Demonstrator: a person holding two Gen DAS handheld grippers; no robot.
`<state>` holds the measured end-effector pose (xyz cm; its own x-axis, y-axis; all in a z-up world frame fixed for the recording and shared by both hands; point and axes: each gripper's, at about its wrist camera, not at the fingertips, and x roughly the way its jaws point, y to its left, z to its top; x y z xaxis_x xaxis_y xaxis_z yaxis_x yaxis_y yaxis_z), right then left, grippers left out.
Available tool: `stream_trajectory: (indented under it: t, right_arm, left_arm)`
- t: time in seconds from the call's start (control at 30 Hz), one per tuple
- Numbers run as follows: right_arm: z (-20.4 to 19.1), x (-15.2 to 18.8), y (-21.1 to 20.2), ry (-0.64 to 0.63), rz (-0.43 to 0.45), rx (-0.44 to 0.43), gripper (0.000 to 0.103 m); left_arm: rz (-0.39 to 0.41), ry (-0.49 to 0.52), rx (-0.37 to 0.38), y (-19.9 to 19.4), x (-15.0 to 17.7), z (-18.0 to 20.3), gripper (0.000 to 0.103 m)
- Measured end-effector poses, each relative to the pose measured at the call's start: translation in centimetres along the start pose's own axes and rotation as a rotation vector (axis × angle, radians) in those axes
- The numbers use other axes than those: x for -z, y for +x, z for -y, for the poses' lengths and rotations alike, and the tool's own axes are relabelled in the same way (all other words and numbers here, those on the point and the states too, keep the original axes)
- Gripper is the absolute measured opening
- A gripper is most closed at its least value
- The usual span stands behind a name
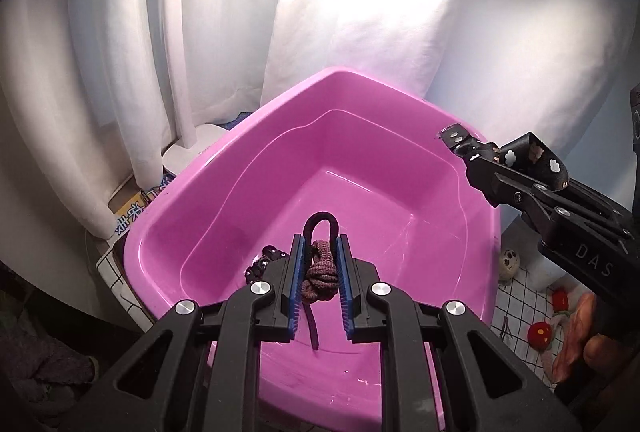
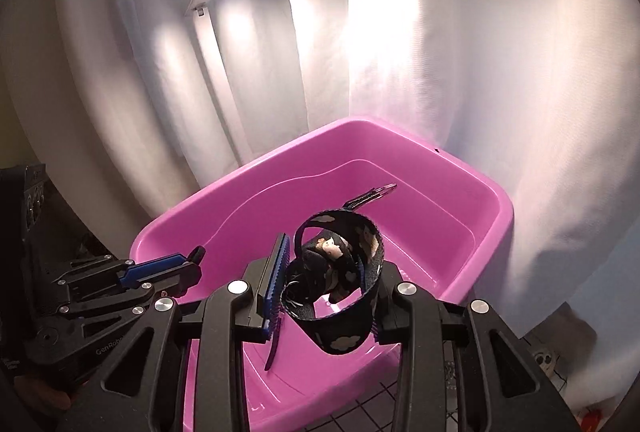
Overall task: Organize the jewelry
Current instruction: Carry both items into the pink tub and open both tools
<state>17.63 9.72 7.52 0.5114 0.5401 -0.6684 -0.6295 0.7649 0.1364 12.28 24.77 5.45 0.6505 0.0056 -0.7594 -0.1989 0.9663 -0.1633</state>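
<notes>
We hang over the pink tub (image 1: 280,160): left gripper (image 1: 319,274) clamps a knotted cord (image 1: 320,272), right gripper (image 2: 320,272) pinches a cloud-print strap (image 2: 344,272), both mid-frame.

The pink tub (image 1: 224,168) stands open at the top, its floor mostly bare toward the far and right walls, leaving room to pass down inside. A dark beaded piece (image 1: 262,262) lies on the floor near the left wall. White curtains (image 1: 224,12) hang just behind the far rim. Right of the tub, small toys (image 1: 538,336) crowd the checked cloth (image 1: 520,296).
</notes>
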Motion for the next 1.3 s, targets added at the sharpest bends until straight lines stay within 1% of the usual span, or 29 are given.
stream_trajectory:
  t: [0.07, 0.13, 0.27, 0.37, 0.5, 0.7, 0.83, 0.9, 1.2, 1.23, 1.27, 1.3]
  right_arm:
    - [-0.1, -0.3, 2.1, 0.004, -0.056, -0.007, 0.033]
    - [0.0, -0.7, 3.9, 0.015, -0.121, -0.010, 0.033]
    - [0.1, -1.3, 7.3, 0.021, -0.230, 0.001, 0.033]
    - [0.6, -1.3, 9.1, 0.031, -0.300, 0.010, 0.033]
    - [1.3, -1.0, 10.3, 0.043, -0.359, 0.027, 0.033]
    - [1.7, -0.7, 11.7, 0.045, -0.406, 0.047, 0.033]
    - [1.6, -0.7, 12.6, 0.045, -0.419, 0.054, 0.033]
    - [1.4, -0.8, 13.6, 0.046, -0.426, 0.056, 0.033]
    - [1.8, -0.6, 14.9, 0.040, -0.440, 0.065, 0.033]
    - [1.8, -0.6, 14.8, 0.040, -0.438, 0.064, 0.033]
    - [1.7, -0.5, 14.7, 0.039, -0.439, 0.066, 0.038]
    - [1.8, -0.5, 14.3, 0.042, -0.441, 0.066, 0.041]
  left_arm:
    - [-0.041, -0.008, 0.007, 1.4, -0.3, -0.7, 0.016]
    - [-0.096, -0.006, 0.033, 2.9, -0.6, -1.0, 0.017]
    - [-0.182, -0.006, 0.030, 5.4, -1.0, -1.6, 0.017]
    - [-0.227, -0.022, 0.020, 6.5, -1.3, -2.3, 0.017]
    - [-0.261, -0.024, 0.011, 7.3, -1.4, -2.6, 0.018]
    - [-0.278, -0.018, 0.001, 7.7, -1.2, -2.5, 0.018]
    - [-0.294, -0.022, -0.004, 8.1, -1.2, -2.6, 0.018]
    - [-0.297, -0.022, -0.007, 8.1, -1.2, -2.6, 0.020]
    - [-0.301, -0.016, -0.009, 8.4, -1.2, -2.7, 0.020]
    - [-0.301, -0.015, -0.011, 8.4, -1.2, -2.7, 0.020]
    - [-0.303, -0.013, -0.012, 8.4, -1.2, -2.8, 0.020]
    - [-0.305, -0.013, -0.010, 8.4, -1.2, -2.8, 0.020]
